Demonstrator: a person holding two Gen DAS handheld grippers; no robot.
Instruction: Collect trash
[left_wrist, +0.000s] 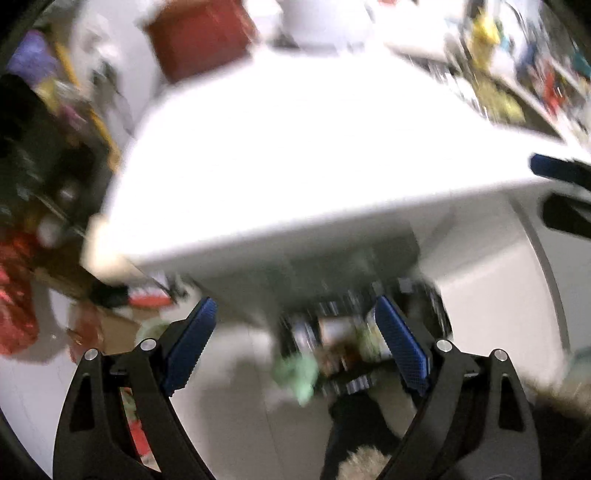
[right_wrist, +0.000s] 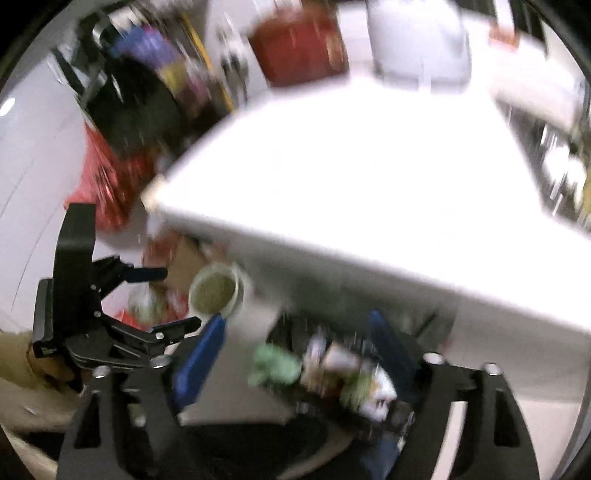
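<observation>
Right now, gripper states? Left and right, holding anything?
Left gripper: open, jaws wide, nothing held.
Right gripper: open, jaws wide, nothing held.

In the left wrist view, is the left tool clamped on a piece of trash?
No. The left tool stands wide open, its blue pads apart with nothing pressed between them; the blurred trash lies below.
</observation>
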